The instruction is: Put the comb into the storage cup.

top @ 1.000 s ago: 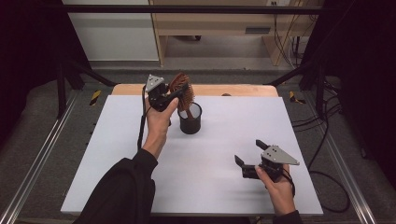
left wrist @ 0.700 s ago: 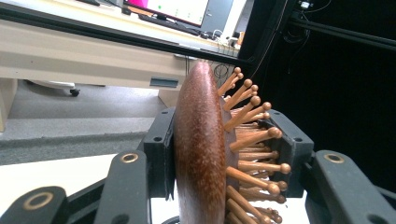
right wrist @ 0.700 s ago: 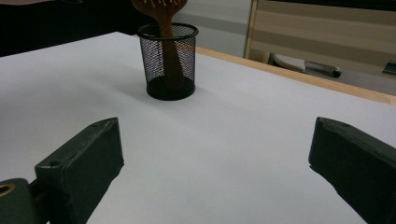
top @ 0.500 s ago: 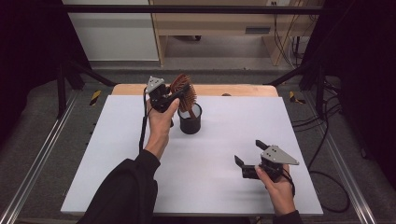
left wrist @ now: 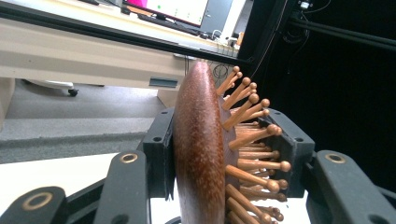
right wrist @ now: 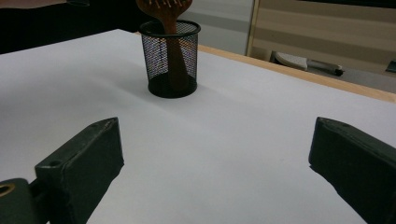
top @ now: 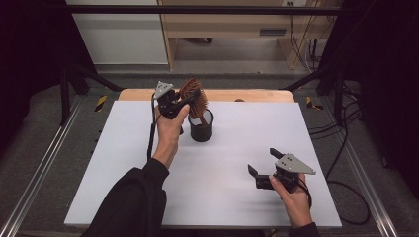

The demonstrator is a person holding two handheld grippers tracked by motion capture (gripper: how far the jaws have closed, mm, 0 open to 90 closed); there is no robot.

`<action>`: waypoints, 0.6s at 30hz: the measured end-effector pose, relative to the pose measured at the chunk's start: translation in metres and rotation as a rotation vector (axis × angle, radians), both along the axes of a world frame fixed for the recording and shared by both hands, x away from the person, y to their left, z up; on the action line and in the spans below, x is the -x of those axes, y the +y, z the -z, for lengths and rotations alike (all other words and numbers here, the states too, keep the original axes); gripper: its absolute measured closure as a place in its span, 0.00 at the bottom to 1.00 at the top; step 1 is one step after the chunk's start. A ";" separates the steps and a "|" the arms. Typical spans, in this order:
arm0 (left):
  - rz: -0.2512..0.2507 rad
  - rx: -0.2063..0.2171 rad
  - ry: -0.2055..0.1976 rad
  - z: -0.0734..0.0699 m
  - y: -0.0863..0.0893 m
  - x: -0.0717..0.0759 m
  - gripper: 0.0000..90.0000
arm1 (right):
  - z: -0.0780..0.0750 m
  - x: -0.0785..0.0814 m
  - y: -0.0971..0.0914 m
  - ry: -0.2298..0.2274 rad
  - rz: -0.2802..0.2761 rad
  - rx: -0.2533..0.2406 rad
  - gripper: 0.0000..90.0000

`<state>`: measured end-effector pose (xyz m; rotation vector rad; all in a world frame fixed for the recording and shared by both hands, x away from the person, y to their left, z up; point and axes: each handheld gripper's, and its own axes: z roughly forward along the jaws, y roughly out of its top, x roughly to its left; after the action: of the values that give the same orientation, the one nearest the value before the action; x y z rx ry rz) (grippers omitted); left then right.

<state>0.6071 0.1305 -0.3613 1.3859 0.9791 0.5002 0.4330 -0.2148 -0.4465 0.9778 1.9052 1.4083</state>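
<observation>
At the left of the high view, a dark-sleeved forearm reaches up the white surface and the person's left hand holds the left claw raised near the far edge. Its jaws are clamped on the head of a reddish-brown wooden hairbrush with round-tipped wooden pins. In the left gripper view the oval brush head stands upright between the two black pads, its smooth back against the pad on the left and its pins against the pad on the right.

Just to the right, beneath the claw, a black wire-mesh cylindrical cup stands upright on the surface. The brush handle goes down into it, seen through the mesh in the right gripper view, where the cup sits well beyond the jaws.

Farther right, near the front edge and well apart from the cup, the person's right hand holds the right claw low over the surface. Its jaws stand wide apart with nothing between them but bare white surface.
</observation>
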 end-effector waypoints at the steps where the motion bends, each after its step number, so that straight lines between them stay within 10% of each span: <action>1: 0.002 0.005 0.002 0.000 0.001 -0.001 0.56 | 0.000 0.000 0.000 0.001 0.000 -0.001 0.04; 18: 0.012 0.007 0.018 0.003 0.012 -0.005 0.55 | 0.002 -0.002 0.002 0.007 -0.005 0.009 0.04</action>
<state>0.6125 0.1422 -0.3641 1.3915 0.9862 0.4758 0.4349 -0.2126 -0.4486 0.9756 1.9185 1.4000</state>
